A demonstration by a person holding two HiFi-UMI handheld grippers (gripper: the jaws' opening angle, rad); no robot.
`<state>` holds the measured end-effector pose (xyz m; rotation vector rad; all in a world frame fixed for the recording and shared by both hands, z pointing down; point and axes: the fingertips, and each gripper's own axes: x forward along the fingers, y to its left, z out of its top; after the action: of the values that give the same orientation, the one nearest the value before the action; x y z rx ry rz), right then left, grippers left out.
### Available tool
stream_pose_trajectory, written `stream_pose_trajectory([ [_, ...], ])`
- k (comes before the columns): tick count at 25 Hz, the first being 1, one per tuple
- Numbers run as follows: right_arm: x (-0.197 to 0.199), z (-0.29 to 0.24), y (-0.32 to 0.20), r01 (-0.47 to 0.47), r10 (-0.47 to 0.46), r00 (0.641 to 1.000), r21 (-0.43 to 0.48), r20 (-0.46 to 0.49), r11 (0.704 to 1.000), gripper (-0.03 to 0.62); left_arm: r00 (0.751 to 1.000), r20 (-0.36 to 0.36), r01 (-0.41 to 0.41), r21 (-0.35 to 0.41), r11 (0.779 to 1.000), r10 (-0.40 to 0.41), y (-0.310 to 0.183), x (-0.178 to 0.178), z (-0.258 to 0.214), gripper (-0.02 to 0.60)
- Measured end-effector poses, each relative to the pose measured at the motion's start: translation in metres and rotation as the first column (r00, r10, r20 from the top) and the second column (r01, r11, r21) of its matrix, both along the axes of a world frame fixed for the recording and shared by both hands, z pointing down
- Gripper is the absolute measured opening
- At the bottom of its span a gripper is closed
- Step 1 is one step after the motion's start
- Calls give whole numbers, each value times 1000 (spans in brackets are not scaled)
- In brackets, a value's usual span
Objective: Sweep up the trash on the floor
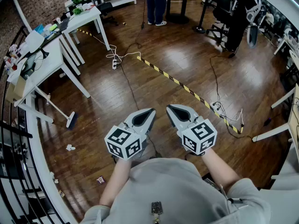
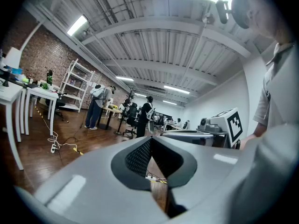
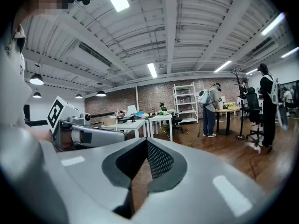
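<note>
Both grippers are held side by side in front of the person's chest, nearly level. The left gripper (image 1: pixel 150 112) has its jaws clenched with nothing between them; its own view shows the two dark pads (image 2: pixel 140 157) meeting at the tip, with only wooden floor beyond. The right gripper (image 1: pixel 171 108) is the same, jaws pressed together and empty, its ribbed pads (image 3: pixel 159 160) meeting at their upper edge.

The trash lies on the dark plank floor (image 1: pixel 187 59), well apart from both sets of jaws, to the left of the left jaws and lower in the head view. A small crumpled white scrap (image 1: pixel 70 147) sits out on the boards. A second scrap (image 1: pixel 100 179), flatter and pale with a reddish patch, lies nearer the person's left sleeve. A few tiny pale bits (image 1: pixel 52 175) lie close to the white ledge at the left edge; they are too small to make out.

A broom (image 1: pixel 71 120) stands left of the left jaws, beyond the white scrap, its head on the floor and its long pale handle slanting up under a white table (image 1: pixel 51 64). A yellow-and-black striped tape (image 1: pixel 187 88) runs diagonally across the floor ahead of the jaws, passing closest to the right ones.
</note>
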<state>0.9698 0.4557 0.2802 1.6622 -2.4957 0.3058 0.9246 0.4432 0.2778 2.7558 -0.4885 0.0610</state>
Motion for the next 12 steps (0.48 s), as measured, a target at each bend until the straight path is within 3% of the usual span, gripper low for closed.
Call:
stream_pose_trajectory([
  [7, -49, 0, -22, 106, -106, 994, 22, 7, 994, 0, 994, 21, 106, 0, 994, -106, -16, -50, 7, 4],
  [12, -107, 0, -41, 250, -250, 968, 22, 22, 968, 0, 965, 33, 261, -9, 965, -261, -26, -111, 10, 3],
])
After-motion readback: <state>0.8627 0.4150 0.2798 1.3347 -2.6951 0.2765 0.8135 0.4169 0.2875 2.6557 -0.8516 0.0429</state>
